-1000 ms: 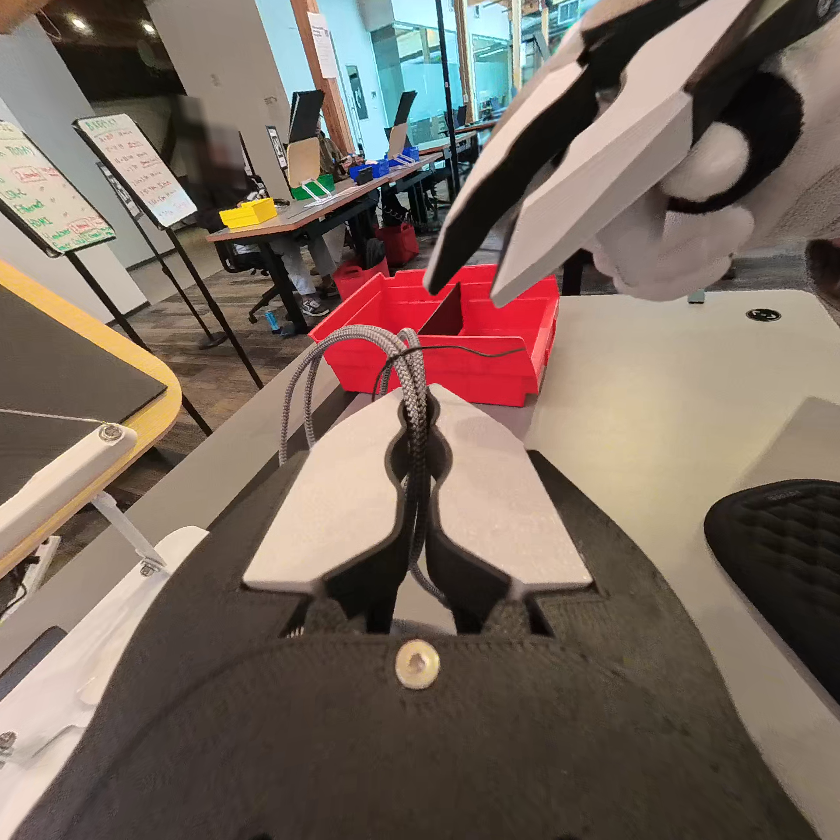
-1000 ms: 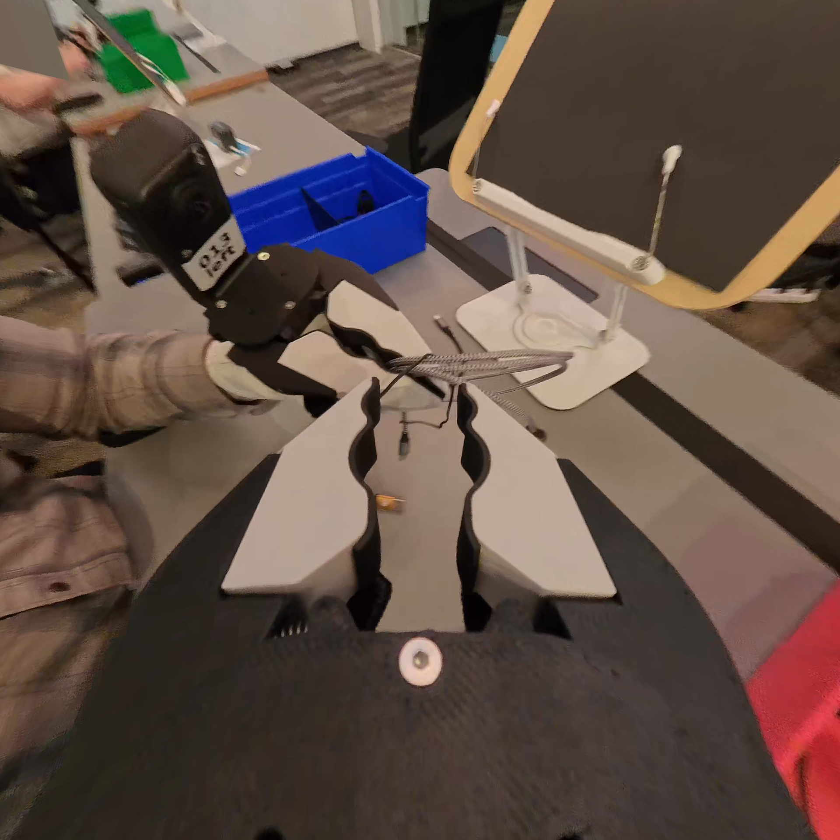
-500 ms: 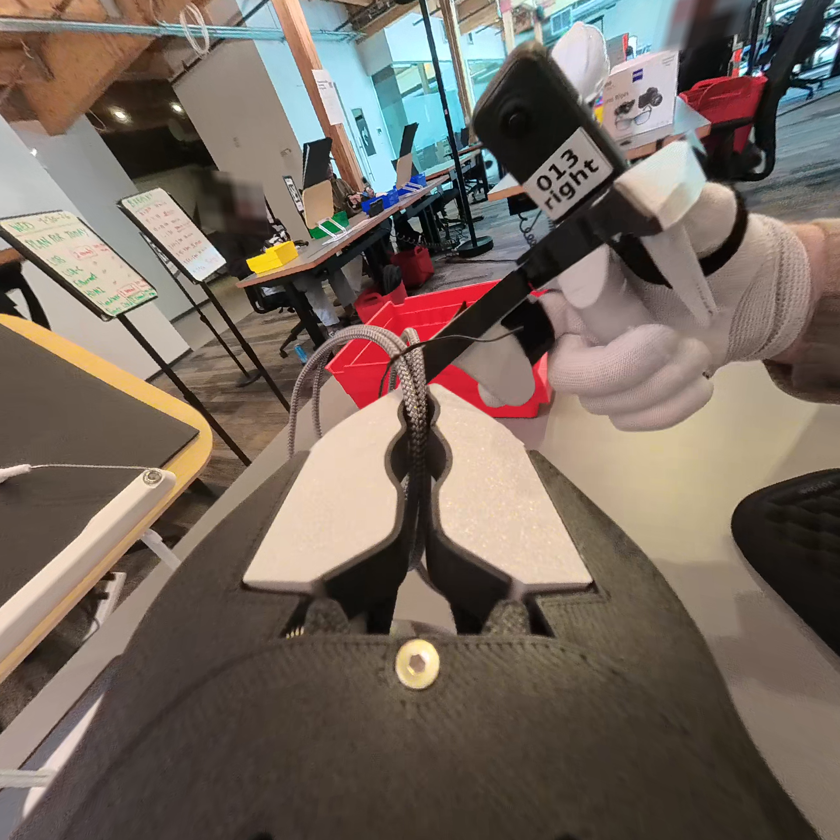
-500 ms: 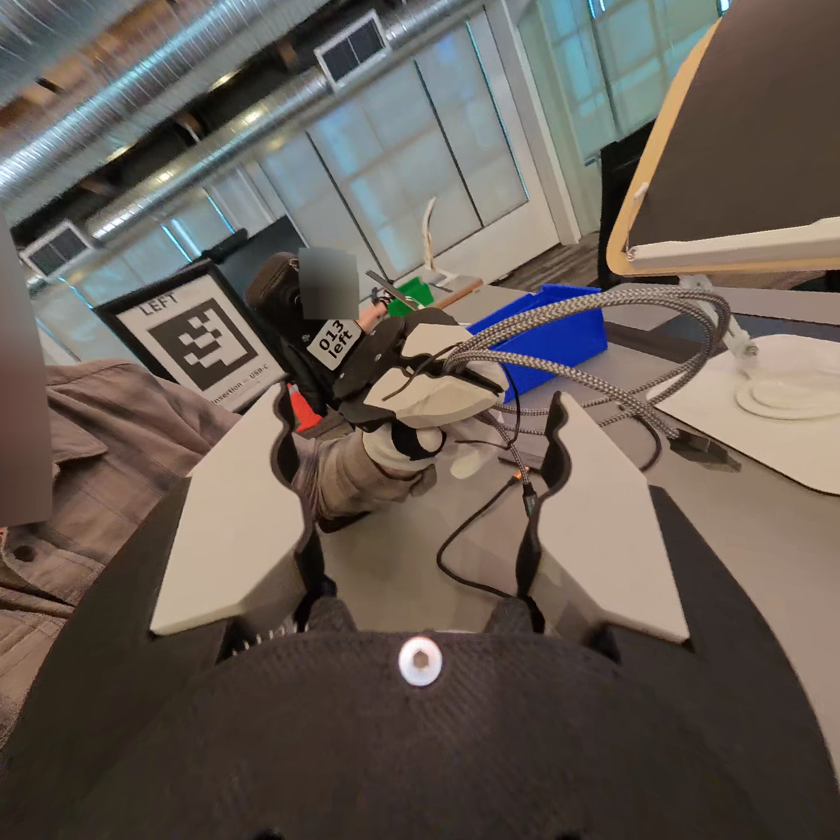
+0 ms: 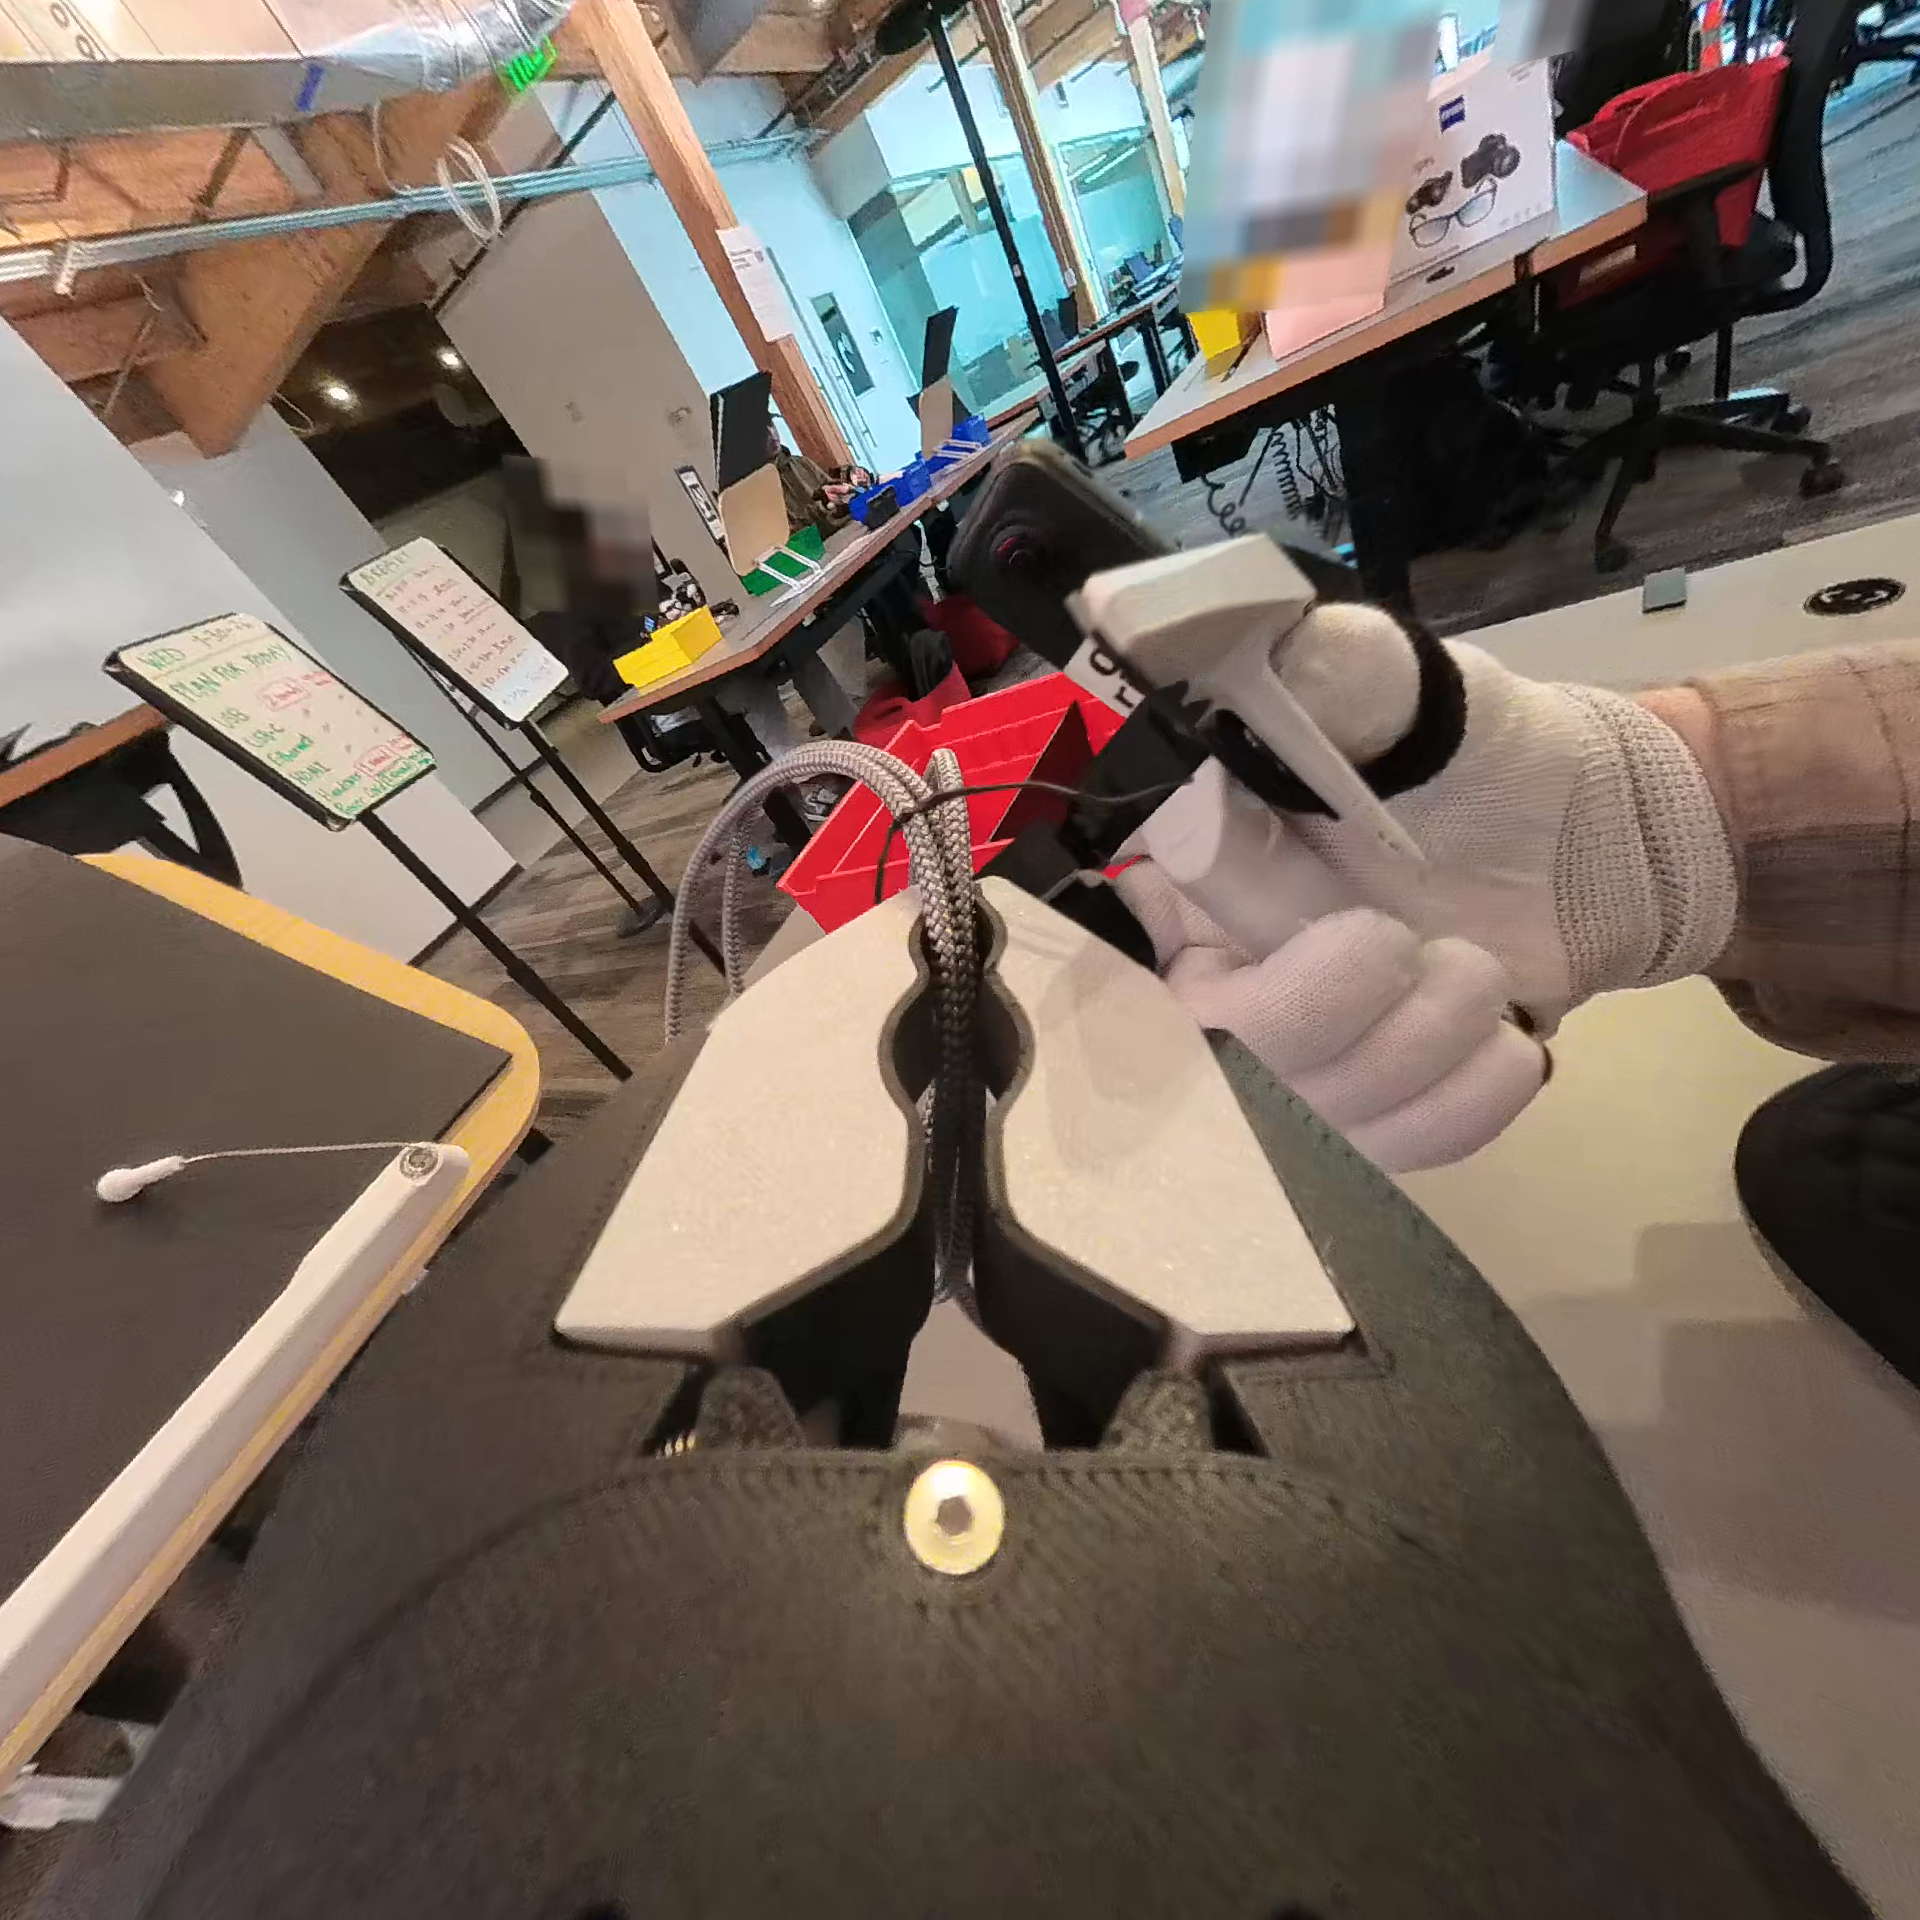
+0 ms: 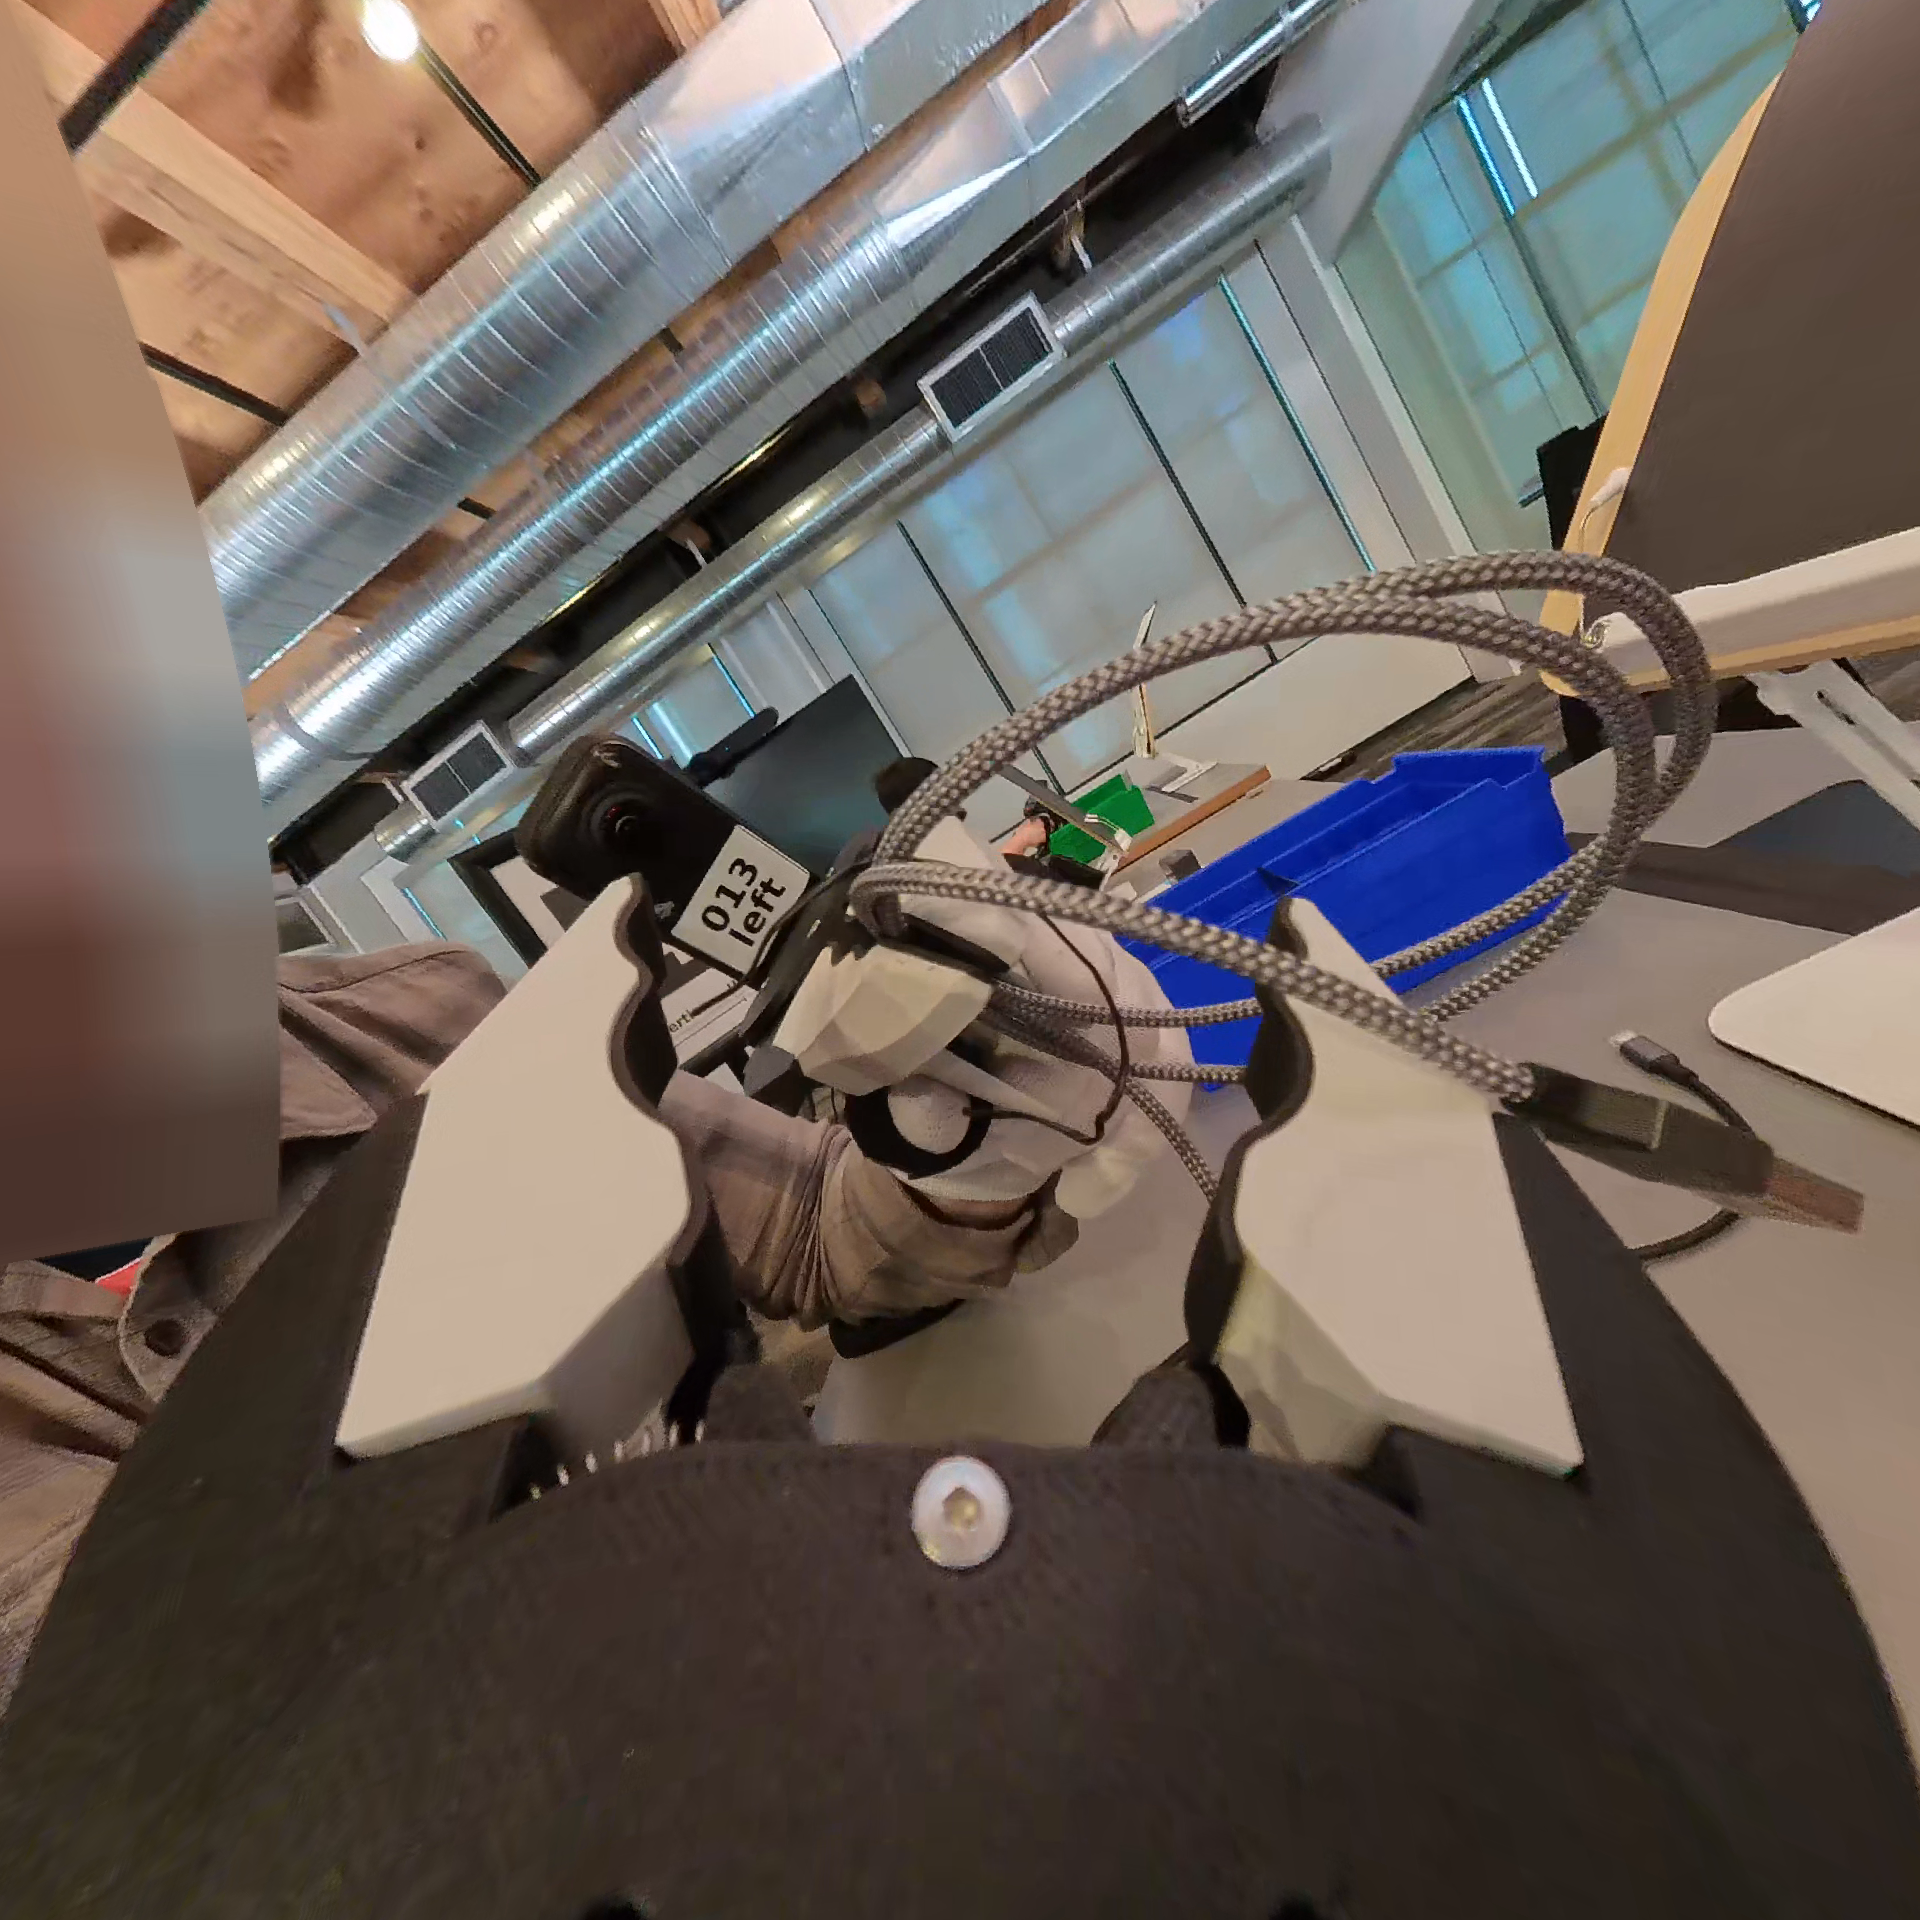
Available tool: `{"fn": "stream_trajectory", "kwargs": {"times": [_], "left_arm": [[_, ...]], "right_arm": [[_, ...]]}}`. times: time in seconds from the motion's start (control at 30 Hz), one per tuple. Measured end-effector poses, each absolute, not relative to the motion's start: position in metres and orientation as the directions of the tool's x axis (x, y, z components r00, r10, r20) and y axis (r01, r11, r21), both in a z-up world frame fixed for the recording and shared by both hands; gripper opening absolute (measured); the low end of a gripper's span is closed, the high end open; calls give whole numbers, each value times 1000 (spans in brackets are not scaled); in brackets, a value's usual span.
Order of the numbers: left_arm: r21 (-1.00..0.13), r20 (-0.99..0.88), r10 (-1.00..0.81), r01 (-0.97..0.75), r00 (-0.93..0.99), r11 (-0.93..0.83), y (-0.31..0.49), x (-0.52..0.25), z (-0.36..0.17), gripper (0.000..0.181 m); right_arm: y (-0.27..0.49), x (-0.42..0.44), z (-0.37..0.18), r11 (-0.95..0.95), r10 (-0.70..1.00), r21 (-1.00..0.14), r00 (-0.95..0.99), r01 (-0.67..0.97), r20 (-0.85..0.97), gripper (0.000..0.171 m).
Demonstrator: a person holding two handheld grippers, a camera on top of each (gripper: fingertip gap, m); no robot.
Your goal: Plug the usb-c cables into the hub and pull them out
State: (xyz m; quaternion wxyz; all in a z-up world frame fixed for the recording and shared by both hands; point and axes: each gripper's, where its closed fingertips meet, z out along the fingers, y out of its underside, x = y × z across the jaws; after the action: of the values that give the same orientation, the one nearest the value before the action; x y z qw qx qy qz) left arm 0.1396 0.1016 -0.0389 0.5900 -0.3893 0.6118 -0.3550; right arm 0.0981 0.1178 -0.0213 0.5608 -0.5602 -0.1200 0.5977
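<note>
Braided cable bundle (image 5: pixel 951 966) is clamped between left gripper (image 5: pixel 951 935) jaws. Right gripper (image 6: pixel 961 956) jaws are apart; connector (image 6: pixel 1621 1127) beyond right jaw should be grasped squarely.

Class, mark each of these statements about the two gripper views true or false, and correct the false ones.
1. The left gripper is shut on the braided cable bundle. True.
2. The right gripper is shut on a cable. False: its jaws stand wide apart, holding nothing.
3. A blue bin sits on the table behind the cable loops. True.
4. The bin seen past the left gripper is green. False: it is a red bin.
5. A grey connector block hangs at the end of one braided cable. True.
</note>
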Motion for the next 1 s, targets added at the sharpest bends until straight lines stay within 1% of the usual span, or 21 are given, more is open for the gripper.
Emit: {"fn": "stream_trajectory", "kwargs": {"times": [0.07, 0.2, 0.3, 0.47, 0.53, 0.7, 0.77, 0.87, 1.0], "left_arm": [[-887, -459, -888, -59, 4, 458, 101, 139, -38, 2], [-877, -478, -878, -65, 9, 476, 101, 140, -39, 3], [-874, -483, -875, -68, 19, 481, 102, 140, -38, 2], [-854, -518, -855, -80, 30, 515, 101, 140, -39, 2], [-848, -526, -850, -84, 31, 523, 101, 141, -39, 2], [-796, -603, -795, -118, 69, 594, 104, 142, -42, 2], [-779, -625, -777, -128, 78, 614, 104, 142, -43, 2], [-802, -596, -799, -119, 77, 586, 105, 143, -44, 2], [-801, -598, -795, -98, 98, 590, 106, 141, -38, 2]], "right_arm": [[118, 97, -20, -336, 809, -774, 258, -536, -529, 108], [115, 101, -15, -319, 819, -783, 260, -533, -511, 92], [114, 102, -18, -331, 814, -790, 268, -516, -516, 89], [112, 100, -23, -344, 808, -798, 277, -494, -520, 76], [112, 99, -25, -349, 805, -800, 281, -488, -522, 78], [114, 95, -26, -351, 790, -820, 328, -452, -518, 83], [113, 94, -25, -352, 789, -826, 335, -440, -515, 80], [113, 96, -25, -346, 786, -827, 346, -442, -513, 75], [112, 98, -26, -346, 775, -822, 356, -451, -522, 82]]}}
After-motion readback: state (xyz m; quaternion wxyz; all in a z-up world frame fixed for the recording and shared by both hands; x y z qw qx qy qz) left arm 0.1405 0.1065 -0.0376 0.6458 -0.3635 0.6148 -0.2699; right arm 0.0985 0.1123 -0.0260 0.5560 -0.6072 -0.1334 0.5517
